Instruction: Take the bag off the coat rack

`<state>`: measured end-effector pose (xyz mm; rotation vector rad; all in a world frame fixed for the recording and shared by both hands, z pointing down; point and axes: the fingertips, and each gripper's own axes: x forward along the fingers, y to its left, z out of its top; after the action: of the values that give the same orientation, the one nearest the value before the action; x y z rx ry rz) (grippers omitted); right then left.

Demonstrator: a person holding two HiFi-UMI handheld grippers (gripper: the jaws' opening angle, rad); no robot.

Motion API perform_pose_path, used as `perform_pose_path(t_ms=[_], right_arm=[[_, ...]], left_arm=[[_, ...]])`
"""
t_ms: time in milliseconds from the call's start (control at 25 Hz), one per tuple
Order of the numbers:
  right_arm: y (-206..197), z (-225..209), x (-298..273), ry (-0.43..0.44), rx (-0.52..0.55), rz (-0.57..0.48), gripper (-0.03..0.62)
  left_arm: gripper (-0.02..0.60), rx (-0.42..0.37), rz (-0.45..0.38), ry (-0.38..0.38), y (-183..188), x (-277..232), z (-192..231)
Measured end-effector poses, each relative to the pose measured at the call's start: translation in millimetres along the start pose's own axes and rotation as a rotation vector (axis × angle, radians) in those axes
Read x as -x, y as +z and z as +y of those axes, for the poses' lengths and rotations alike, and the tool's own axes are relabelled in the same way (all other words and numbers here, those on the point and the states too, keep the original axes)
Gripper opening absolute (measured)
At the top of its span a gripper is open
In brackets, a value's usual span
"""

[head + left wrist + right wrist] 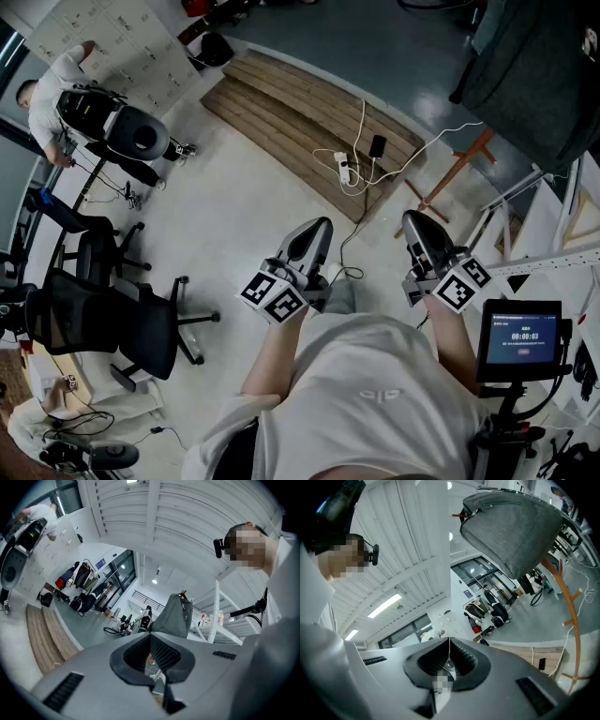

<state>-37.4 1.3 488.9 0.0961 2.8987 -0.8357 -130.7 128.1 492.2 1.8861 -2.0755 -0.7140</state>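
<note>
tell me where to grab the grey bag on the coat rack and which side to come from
Probably its top end, where the grey bag narrows and hooks over the peg of the coat rack. The body hangs broad and slack, likely too wide for the jaws. Come in from the side, then lift up off the peg.

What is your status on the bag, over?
Left claw shut, empty. Right claw shut, empty. Grey bag hanging on coat rack, untouched. Nothing seen in the way.
</note>
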Motion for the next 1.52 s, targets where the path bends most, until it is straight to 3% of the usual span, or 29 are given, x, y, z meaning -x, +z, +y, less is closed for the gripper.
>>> perform_pose_path(t_ms=[280, 520, 1000, 1200, 1360, 1400, 1520], right_arm=[[20.8, -28.8, -108.6, 0.024, 0.016, -0.002, 0.012], [36.8, -52.5, -172.5, 0.051, 0.020, 0.006, 0.012], [58.6, -61.3, -204.2, 0.104, 0.069, 0.039, 0.014], [117.7, -44.7, -209.9, 0.144, 0.139, -0.059, 0.015], [188.2, -26.8, -200.1, 0.157, 0.266, -0.166, 0.022], [205.5, -21.5, -197.3, 0.154, 0.288, -0.199, 0.048], [254.9, -6.4, -187.4, 0.106, 0.368, -0.293, 0.052]], left_arm=[[0.006, -0.005, -0.002, -0.015, 57.0, -51.7, 82.4], [0.006, 0.008, -0.003, -0.016, 84.3, -93.6, 129.3], [0.008, 0.009, -0.042, -0.008, 95.4, -127.7, 141.0], [0.008, -0.028, -0.071, -0.081, 119.3, -168.9, 126.7], [0.008, -0.086, -0.104, -0.191, 149.4, -216.0, 94.6], [0.008, -0.102, -0.113, -0.221, 159.0, -226.2, 86.9], [0.008, -0.137, -0.135, -0.322, 191.8, -259.1, 63.6]])
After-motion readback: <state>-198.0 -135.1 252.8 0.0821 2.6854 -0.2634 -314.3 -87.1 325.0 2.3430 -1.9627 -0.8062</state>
